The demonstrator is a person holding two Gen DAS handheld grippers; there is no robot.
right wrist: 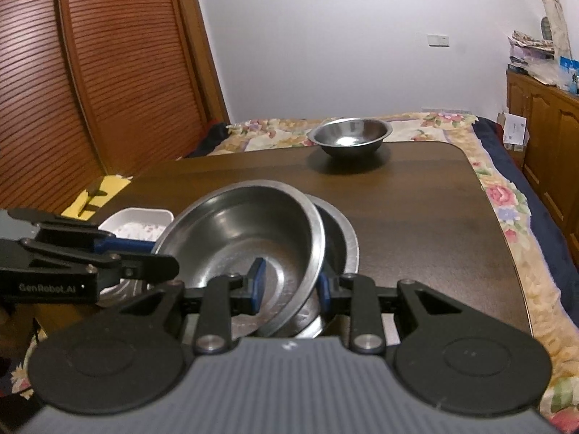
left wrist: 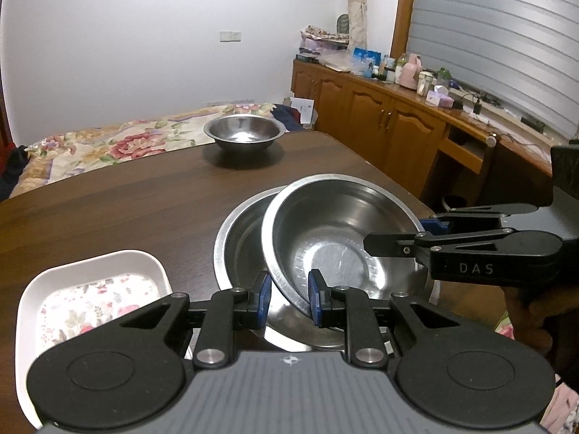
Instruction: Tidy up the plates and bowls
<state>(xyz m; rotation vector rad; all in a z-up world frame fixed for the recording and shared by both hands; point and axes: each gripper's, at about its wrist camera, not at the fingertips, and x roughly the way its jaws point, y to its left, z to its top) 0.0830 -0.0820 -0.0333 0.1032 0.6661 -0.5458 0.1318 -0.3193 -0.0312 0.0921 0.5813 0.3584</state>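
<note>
Tilted round steel bowl (left wrist: 340,238), frame centre, is leaning inside a second steel bowl (left wrist: 235,242) — left gripper (left wrist: 289,298) and right gripper (right wrist: 291,285) both pinching its rim; white floral tray (left wrist: 90,289) sitting lower left.

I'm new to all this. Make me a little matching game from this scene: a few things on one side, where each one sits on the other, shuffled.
Things:
1. tilted steel bowl
2. small steel bowl
3. white floral dish
4. flat steel plate

Places:
A. alone at the table's far edge
B. under the tilted bowl
C. rim between both claws' pads
D. near corner, beside the left claw

Pairs: 1-C, 2-A, 3-D, 4-B
</note>
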